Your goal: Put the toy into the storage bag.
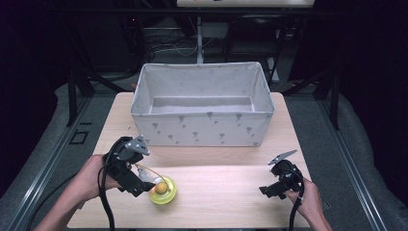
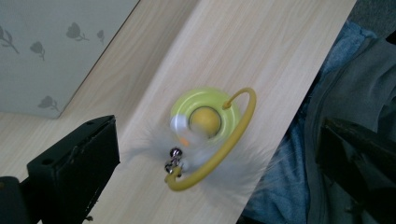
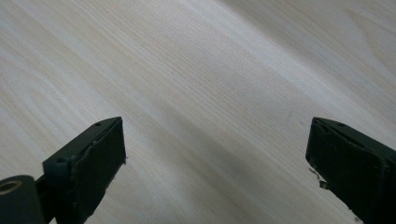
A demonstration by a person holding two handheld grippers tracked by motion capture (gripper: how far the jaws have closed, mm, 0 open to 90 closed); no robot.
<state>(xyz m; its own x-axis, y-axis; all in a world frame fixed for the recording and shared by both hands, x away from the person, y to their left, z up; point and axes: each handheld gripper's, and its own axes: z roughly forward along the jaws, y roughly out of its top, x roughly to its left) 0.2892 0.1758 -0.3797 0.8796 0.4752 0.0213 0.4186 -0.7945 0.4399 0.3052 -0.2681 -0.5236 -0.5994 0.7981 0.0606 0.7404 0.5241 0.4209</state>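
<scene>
Two grippers sit low over the near strip of the table (image 1: 216, 202). Nearest the front edge on the person's left is the cat toy (image 1: 162, 190): a lime-yellow round base with an orange ball in its well, a yellow wire hoop arching over it, white feathers and small bells hanging off the hoop's end. The left gripper (image 1: 144, 185) hovers right at it, jaws spread wide with nothing between them; in the left gripper view the toy (image 2: 205, 123) lies on the wood between the two black jaws, close to the table's near edge. Over on the right, well apart, the right gripper (image 1: 269, 189) is released too, jaws gaping over bare wood. Between the two runs plenty of open tabletop. Farther back stands the grey fabric bin (image 1: 202, 129), open-topped, spanning much of the table's width.
</scene>
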